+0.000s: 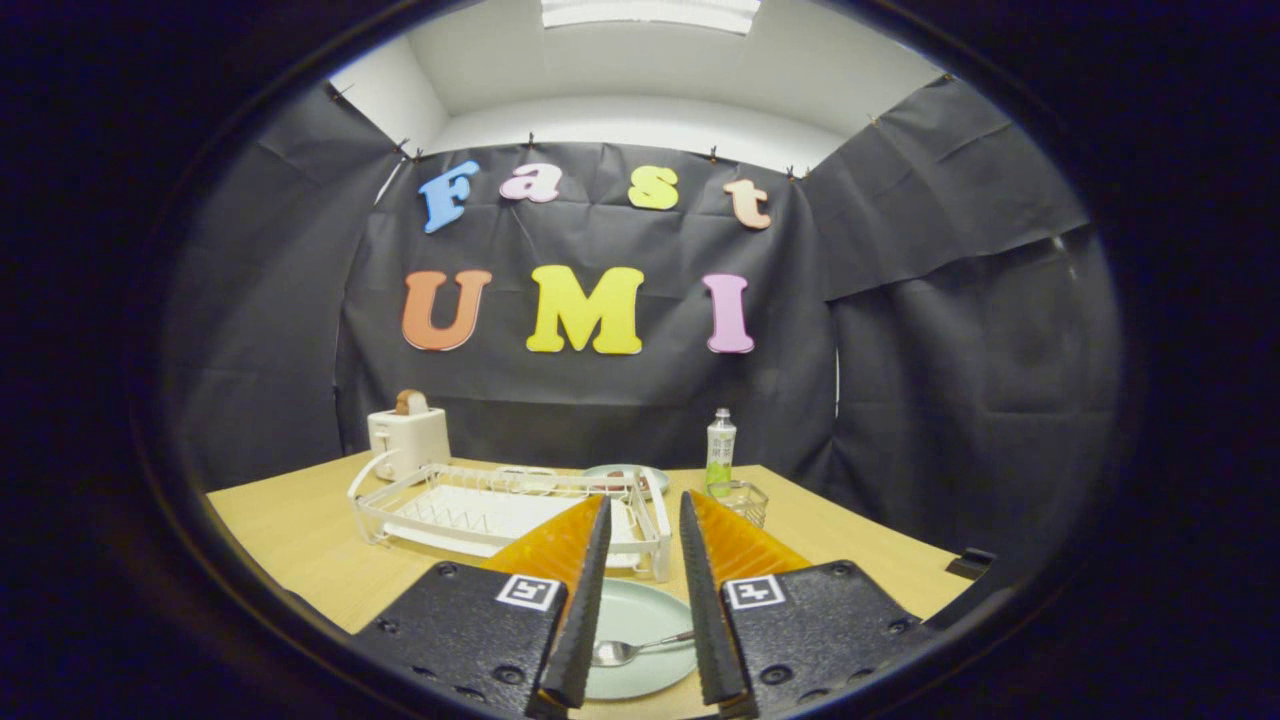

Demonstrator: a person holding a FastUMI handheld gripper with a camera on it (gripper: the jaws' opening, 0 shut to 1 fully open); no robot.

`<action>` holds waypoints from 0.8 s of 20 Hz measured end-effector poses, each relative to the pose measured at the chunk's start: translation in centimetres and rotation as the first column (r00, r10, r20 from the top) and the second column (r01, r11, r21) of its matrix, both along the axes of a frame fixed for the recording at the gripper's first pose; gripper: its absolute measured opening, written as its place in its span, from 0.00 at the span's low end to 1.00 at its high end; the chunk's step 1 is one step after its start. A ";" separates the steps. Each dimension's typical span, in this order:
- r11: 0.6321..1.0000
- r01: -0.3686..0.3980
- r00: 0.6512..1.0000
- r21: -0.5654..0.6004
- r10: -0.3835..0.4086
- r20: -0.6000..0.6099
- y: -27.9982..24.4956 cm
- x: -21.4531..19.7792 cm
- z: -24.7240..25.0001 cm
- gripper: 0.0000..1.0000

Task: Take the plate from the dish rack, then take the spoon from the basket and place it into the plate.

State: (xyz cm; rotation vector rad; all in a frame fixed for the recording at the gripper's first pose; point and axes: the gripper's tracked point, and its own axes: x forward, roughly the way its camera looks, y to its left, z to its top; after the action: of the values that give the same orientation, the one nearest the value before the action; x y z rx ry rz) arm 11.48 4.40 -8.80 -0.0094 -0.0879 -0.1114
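Observation:
A pale green plate [640, 620] lies on the wooden table [290, 530] below and between my fingers. A metal spoon [632, 650] rests in it, bowl to the left and handle running right under one finger. My gripper [644, 500] is open above the plate, with a clear gap between the fingers and nothing held. Just beyond the fingertips stands the white wire dish rack [470, 510], with no dishes standing in it. The small wire basket [747, 498] sits to the right of the rack, just past the right fingertip.
A white toaster [408, 435] with a slice of bread stands behind the rack on the left. A clear bottle [720, 450] with a green label stands behind the basket. Another pale dish [625, 470] lies beyond the rack. A dark block [970, 562] sits at the table's right edge.

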 end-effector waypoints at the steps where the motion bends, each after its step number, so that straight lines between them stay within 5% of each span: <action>1: 1.000 -0.003 1.000 0.005 0.003 0.010 -0.2 -0.5 0.4 0.53; 10: 0.995 -0.093 0.995 -0.020 0.093 -0.031 0.6 -2.7 1.1 1.00; 13: 0.989 -0.146 0.987 0.009 0.147 -0.063 1.5 -3.7 1.1 1.00; 16: 0.993 -0.118 0.992 -0.022 0.117 -0.039 0.7 -4.5 2.3 1.00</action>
State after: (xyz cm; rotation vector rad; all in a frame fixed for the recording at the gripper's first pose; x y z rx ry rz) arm 6.96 5.11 -6.51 -0.0303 -0.0522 0.0078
